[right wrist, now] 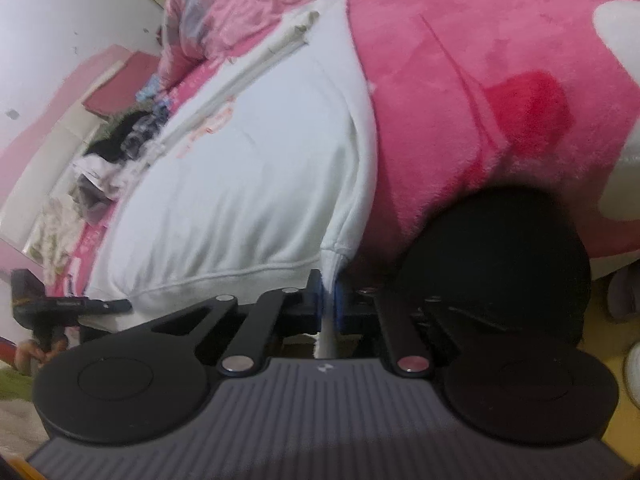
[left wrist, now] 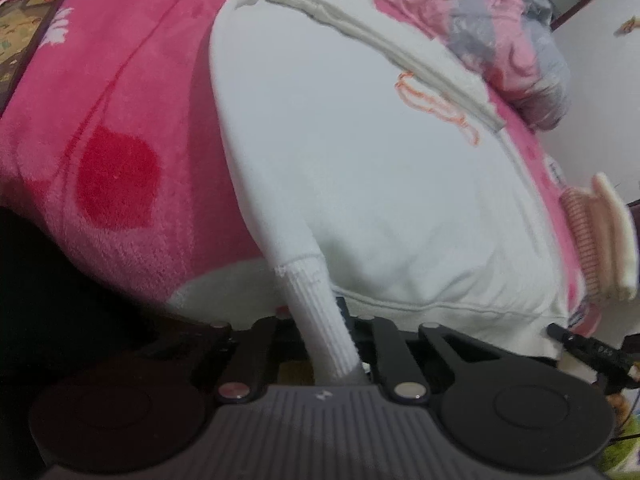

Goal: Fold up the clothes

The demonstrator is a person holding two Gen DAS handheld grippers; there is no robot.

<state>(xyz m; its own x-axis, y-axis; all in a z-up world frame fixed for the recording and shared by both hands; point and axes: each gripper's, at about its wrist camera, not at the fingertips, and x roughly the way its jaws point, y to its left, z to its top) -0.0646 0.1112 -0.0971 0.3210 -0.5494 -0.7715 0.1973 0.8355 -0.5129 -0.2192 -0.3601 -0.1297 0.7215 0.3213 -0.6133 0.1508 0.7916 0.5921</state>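
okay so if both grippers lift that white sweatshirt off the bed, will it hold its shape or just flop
The white sweatshirt will probably flop: its ribbed cuff already bends limply in the left gripper. Thick fleece suggests some weight, so the middle likely sags. The right gripper pinches only hem.

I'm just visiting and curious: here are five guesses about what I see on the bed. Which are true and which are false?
1. The left gripper is shut on the ribbed cuff of a white sweatshirt. True.
2. The sweatshirt lies on a blue blanket. False: the fleece blanket under it is pink with red hearts.
3. The right gripper pinches white fabric at the sweatshirt's bottom corner. True.
4. The sweatshirt is already folded into a small square. False: it lies spread flat.
5. A phone with a lit screen lies on the blanket. True.
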